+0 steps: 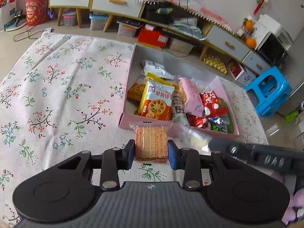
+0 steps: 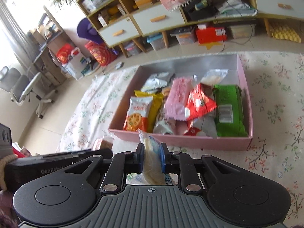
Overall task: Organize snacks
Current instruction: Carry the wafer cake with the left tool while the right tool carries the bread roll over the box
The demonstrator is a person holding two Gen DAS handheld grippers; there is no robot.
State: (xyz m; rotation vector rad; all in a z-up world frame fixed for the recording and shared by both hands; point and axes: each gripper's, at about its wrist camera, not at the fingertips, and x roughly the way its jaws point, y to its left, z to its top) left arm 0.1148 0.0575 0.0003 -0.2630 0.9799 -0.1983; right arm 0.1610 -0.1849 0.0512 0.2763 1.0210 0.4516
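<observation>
Pink cardboard makes up the box (image 1: 146, 126) that sits on a floral cloth (image 1: 57, 95) spread over the floor, and it is already crowded with snacks: an orange biscuit pack (image 1: 157, 102) at the near left, a pink wrapper (image 1: 190, 96) in the middle, a red pack (image 1: 212, 102) beside it, and a green pack (image 2: 228, 110) along the right wall. Both grippers hang just short of the box's near wall, each carrying one more item. The left gripper (image 1: 151, 152) has its jaws closed on a clear-wrapped cracker (image 1: 151, 142), a brown square slab held upright, its top seal reaching the box's near edge in the left view. The right gripper (image 2: 151, 159) has its jaws pressed tight on a thin rice cake (image 2: 150, 152) in a clear and blue wrapper, held edge-on so it sticks up between the pads. In the right view the left gripper's black body shows at the lower left, side by side with the right one. Behind the box stands a low cabinet (image 1: 114, 1) with white drawers, and a blue stool (image 1: 269, 91) stands off to the right.
</observation>
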